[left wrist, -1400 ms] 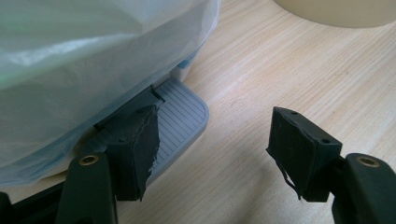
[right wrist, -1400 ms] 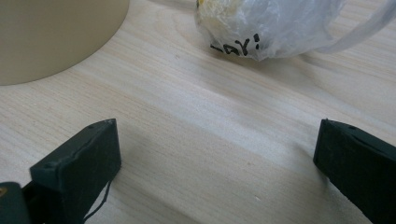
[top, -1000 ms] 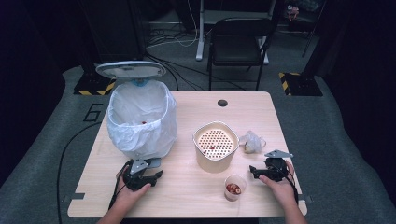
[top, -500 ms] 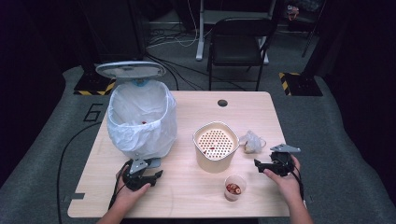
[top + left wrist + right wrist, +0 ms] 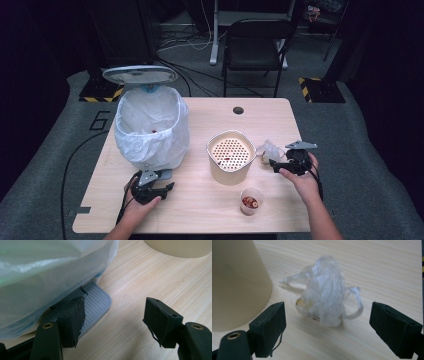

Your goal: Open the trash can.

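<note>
Your right gripper [image 5: 327, 337] stands wide around the wrap [image 5: 324, 297] near the bench's right edge — not yet gripped. Left gripper [image 5: 115, 322] — wide, empty at the bin's [image 5: 150, 125] pedal [image 5: 96, 302]. Binning remains.

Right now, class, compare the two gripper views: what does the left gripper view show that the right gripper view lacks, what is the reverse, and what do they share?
The left gripper view alone has the white bin bag and the grey foot pedal under it, with the left gripper open just in front of the pedal. The right gripper view alone has a crumpled clear plastic wrapper, lying ahead of the open right gripper. Both show the wooden table and part of the cream pot wall.
</note>
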Demonstrator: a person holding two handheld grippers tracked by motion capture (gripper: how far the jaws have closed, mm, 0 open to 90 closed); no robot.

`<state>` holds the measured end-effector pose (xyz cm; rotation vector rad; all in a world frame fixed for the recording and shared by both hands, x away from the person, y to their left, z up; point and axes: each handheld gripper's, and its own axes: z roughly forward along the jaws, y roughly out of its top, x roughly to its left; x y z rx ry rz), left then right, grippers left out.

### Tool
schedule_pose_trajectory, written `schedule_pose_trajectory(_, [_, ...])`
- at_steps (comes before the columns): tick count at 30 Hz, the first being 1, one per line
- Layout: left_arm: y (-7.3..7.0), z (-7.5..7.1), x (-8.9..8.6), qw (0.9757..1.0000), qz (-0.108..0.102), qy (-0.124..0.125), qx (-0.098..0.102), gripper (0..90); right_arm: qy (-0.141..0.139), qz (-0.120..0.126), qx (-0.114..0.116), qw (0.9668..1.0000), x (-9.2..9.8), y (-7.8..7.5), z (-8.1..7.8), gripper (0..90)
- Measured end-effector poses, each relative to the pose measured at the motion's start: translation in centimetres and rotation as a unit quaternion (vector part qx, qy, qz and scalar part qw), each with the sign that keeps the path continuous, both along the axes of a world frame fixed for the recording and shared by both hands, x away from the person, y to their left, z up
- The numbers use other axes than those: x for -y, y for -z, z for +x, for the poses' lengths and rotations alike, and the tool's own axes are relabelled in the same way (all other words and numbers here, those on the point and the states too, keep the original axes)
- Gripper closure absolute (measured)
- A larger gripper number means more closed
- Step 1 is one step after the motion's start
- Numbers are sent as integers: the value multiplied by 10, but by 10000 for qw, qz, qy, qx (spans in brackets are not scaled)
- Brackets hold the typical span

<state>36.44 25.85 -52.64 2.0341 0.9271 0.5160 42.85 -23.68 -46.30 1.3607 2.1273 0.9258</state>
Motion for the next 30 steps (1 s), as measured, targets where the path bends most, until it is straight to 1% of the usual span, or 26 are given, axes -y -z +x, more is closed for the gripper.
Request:
schedule_pose_trajectory(1, [0,0,0,10000,0,0,-2,334,-54,-33,5,10000,-4,-5,4,132])
schedule_pose_trajectory(3, [0,0,0,10000,-1,1,2,335,-129,-27,16,9999,-7,-9,8,133])
schedule_pose_trajectory(4, [0,0,0,10000,-1,1,2,334,-129,-27,16,9999,-7,-9,8,133])
schedule_pose_trajectory(5, [0,0,0,10000,-4,2,3,334,-130,12,6,9999,-10,-10,13,134])
schedule_pose_trajectory(7, [0,0,0,10000,-4,1,3,334,-143,-10,-4,9999,-11,-11,15,134])
schedule_pose_trajectory(9, [0,0,0,10000,-5,2,4,334,-147,-24,-76,9999,-15,-9,22,135])
schedule_pose_trajectory(10, [0,0,0,10000,-2,3,5,334,-181,-89,-87,9998,-15,-7,24,136])
schedule_pose_trajectory(11, [0,0,0,10000,-1,5,7,334,-108,-16,-117,9999,-18,-5,26,137])
schedule_pose_trajectory(13, [0,0,0,10000,-1,3,1,334,-104,-45,-188,9998,-19,-2,29,141])
schedule_pose_trajectory(16, [0,0,0,10000,0,3,2,334,-67,-79,-200,9997,-20,4,33,145])
schedule_pose_trajectory(17, [0,0,0,10000,-4,-1,0,334,-93,-142,-217,9996,-20,6,35,145])
schedule_pose_trajectory(19, [0,0,0,10000,-5,0,2,334,-9,-235,-247,9994,-23,10,37,144])
schedule_pose_trajectory(21, [0,0,0,10000,-4,4,6,334,-14,-319,-269,9991,-24,12,39,145])
schedule_pose_trajectory(22, [0,0,0,10000,-4,4,6,334,-14,-319,-269,9991,-24,12,39,145])
schedule_pose_trajectory(23, [0,0,0,10000,-3,1,4,334,-3,-419,-205,9989,-25,13,40,146])
schedule_pose_trajectory(24, [0,0,0,10000,-3,1,4,334,-3,-419,-205,9989,-25,13,40,146])
schedule_pose_trajectory(25, [0,0,0,10000,-5,1,6,334,-26,-422,-143,9990,-26,12,39,144])
schedule_pose_trajectory(27, [0,0,0,10000,-5,2,5,334,23,-422,-122,9990,-27,10,39,136])
schedule_pose_trajectory(30, [0,0,0,10000,-5,0,6,334,144,-388,-65,9991,-24,11,41,89])
